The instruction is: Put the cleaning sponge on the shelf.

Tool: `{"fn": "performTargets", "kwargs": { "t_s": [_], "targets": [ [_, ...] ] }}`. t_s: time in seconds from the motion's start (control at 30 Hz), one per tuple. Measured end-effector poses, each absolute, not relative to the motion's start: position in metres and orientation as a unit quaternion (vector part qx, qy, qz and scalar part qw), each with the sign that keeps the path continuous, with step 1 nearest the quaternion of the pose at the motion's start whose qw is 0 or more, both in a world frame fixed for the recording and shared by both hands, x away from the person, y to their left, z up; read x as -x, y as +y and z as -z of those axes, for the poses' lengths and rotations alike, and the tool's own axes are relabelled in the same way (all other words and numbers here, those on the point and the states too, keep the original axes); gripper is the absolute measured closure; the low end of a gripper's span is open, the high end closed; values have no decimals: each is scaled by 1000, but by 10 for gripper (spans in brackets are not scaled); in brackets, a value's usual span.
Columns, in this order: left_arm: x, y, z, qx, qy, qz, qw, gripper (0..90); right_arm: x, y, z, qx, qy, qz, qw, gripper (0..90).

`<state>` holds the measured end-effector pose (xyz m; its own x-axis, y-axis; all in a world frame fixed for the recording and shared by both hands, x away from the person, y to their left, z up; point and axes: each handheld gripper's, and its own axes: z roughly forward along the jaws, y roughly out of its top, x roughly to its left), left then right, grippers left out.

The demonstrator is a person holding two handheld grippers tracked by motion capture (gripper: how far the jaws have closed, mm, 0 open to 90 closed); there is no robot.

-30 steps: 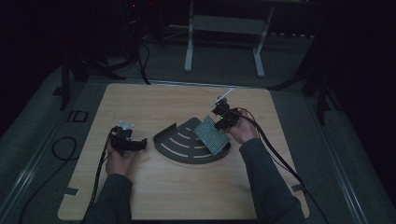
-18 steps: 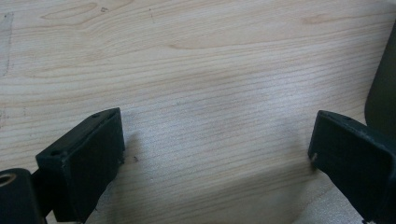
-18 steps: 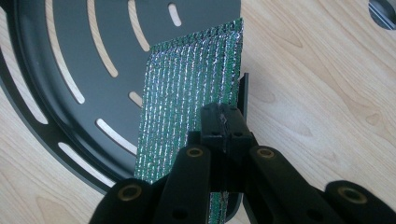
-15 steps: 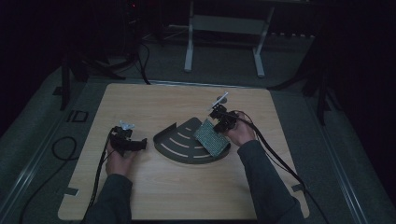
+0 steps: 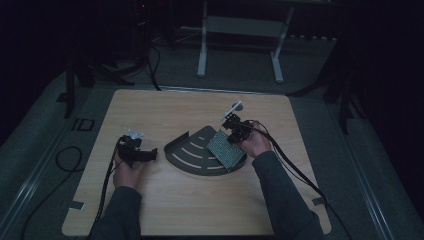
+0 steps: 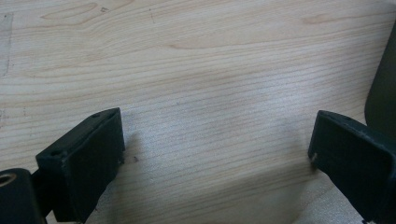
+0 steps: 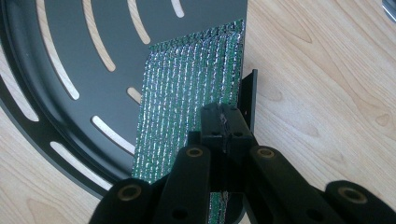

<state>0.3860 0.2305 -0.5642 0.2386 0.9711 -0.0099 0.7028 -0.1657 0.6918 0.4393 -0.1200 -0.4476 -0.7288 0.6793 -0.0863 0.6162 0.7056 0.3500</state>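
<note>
The right gripper point(image 5: 234, 134), right of centre in the high view, is clamped on a green circuit board point(image 5: 226, 150), which stands tilted on the right part of a dark fan-shaped tray point(image 5: 192, 152) at the middle of the frame. The board's long axis runs from upper left to lower right, and its green face turns toward the lower left. The left gripper point(image 5: 149, 155) rests at middle left, jaws spread with nothing between them, pointing right at the tray and apart from it. The pale wooden surface point(image 5: 200, 107) lies bare along its top and bottom stretches, leaving wide room all round the tray. Beyond the surface's far edge the room is dark, with a grey floor and a white frame stand point(image 5: 239, 30) at top centre. Cables trail off the lower left and lower right edges.

In the left gripper view, the left gripper point(image 6: 217, 144) shows its two black jaws at the lower corners, set far apart over bare wood grain point(image 6: 201, 70); a dark tray edge point(image 6: 384, 93) shows at the right border.

In the right gripper view, the right gripper point(image 7: 224, 122) pinches the board point(image 7: 187, 102) by its right edge at lower centre. The board runs from the bottom up to the upper middle, lying over the slotted tray point(image 7: 93, 60) that takes the upper left; bare wood point(image 7: 327, 84) spreads on the right.
</note>
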Motion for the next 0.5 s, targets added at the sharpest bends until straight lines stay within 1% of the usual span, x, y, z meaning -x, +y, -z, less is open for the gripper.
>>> {"fn": "performTargets", "kwargs": {
  "t_s": [0.07,0.5],
  "targets": [
    [-386,231,564,-729,574,-226,296,41,-440,-120,449,-350,919,-146,111,897],
    [-386,230,564,-729,574,-227,297,41,-443,-118,454,-353,919,-138,112,895]
  ]
}}
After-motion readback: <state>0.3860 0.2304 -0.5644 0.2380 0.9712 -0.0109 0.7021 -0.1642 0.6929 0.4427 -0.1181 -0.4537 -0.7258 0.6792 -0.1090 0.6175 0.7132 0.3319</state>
